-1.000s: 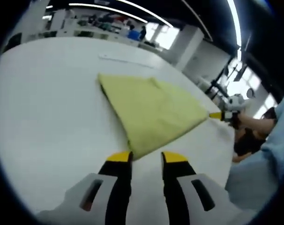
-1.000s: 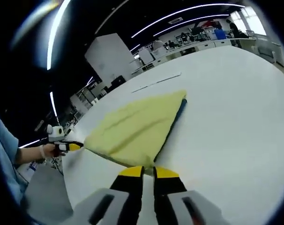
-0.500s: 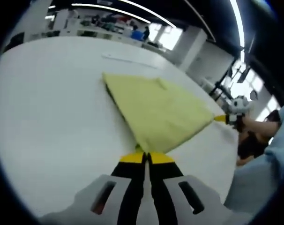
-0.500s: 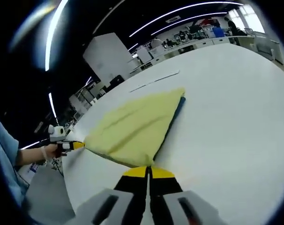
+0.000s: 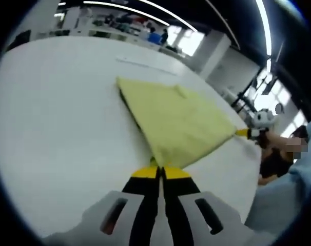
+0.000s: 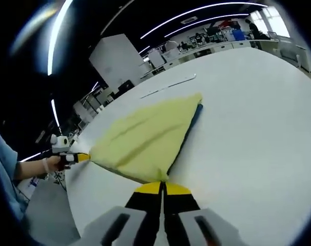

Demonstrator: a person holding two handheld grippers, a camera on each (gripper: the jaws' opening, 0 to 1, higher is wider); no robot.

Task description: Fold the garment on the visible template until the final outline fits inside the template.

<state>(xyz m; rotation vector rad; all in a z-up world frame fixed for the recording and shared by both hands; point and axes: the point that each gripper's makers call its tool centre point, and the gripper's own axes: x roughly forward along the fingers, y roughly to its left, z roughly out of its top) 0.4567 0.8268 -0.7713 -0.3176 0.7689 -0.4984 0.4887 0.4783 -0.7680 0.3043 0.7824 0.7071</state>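
Note:
A yellow garment [image 5: 173, 120] lies folded flat on the white table [image 5: 53, 118]. My left gripper [image 5: 160, 171] is shut on its nearest corner. The right gripper [image 5: 244, 133] pinches the corner at the far right, with a hand behind it. In the right gripper view the same garment [image 6: 145, 136] spreads ahead, and my right gripper [image 6: 163, 187] is shut on its near corner. The left gripper [image 6: 79, 157] holds the left corner there. A dark blue template edge [image 6: 190, 129] peeks out along the garment's right side; the rest of it is hidden under the cloth.
A thin pale strip [image 6: 168, 85] lies on the table beyond the garment, also seen as a strip [image 5: 140, 62] in the left gripper view. A light blue sleeve [image 5: 299, 174] is at the right. Desks and windows stand far behind.
One second ago both grippers stood open at the garment's corners; each has since shut on its corner. Since half a second ago only the views shifted slightly.

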